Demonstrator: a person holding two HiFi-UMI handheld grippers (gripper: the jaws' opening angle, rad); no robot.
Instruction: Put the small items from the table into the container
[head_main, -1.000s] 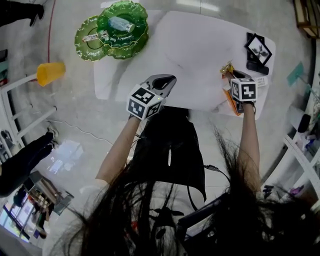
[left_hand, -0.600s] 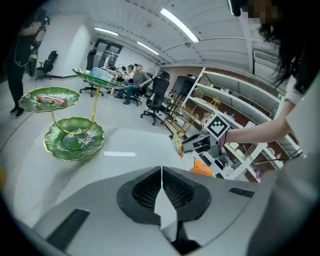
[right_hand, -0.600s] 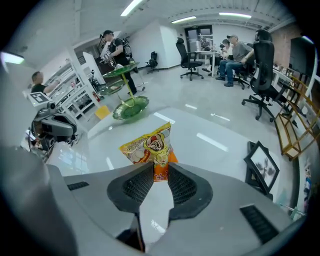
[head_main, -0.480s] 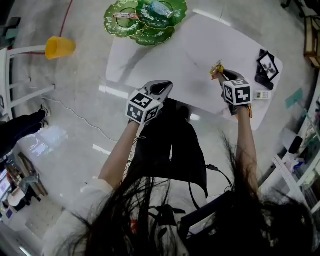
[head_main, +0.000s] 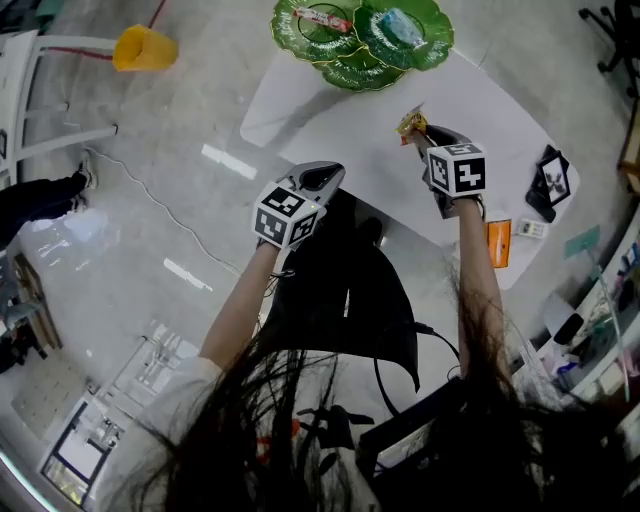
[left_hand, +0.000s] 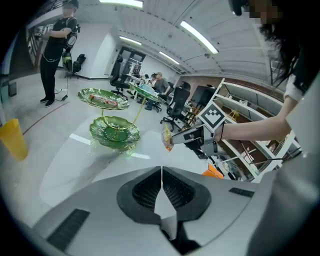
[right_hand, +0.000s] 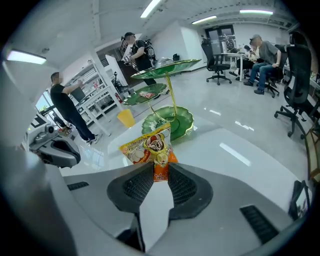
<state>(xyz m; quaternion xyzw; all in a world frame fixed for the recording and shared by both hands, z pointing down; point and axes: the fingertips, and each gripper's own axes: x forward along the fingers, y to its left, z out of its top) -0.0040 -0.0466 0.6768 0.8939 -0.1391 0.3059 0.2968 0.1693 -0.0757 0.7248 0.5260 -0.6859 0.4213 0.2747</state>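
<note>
The snack packet (right_hand: 149, 146) is pinched by its bottom edge only, between the jaws of the right tool (right_hand: 160, 172). It is held in the air over the bench (head_main: 500, 110), a little way in from the near edge. It is short of the far corner, where the green dish stand (head_main: 362, 40) is set. Most of the packet sticks out past the jaws and leans to one side.

That thin grip is judged to be the weak spot. If the tool is swung fast or tipped, the shiny wrapper could be pulled loose and dropped on the bench, or on the floor past the edge.

The stand is made of leaf-shaped plates on a thin stem, and it is set close to the corner. If it is bumped by the tool, it could be tipped or pushed off. If the packet is let go too high or over a rim, it could slide off a plate.

The left tool (left_hand: 161, 172) is pressed together with nothing in it, and is held by the near edge of the bench. An orange packet (head_main: 498, 243) lies near the right corner.
</note>
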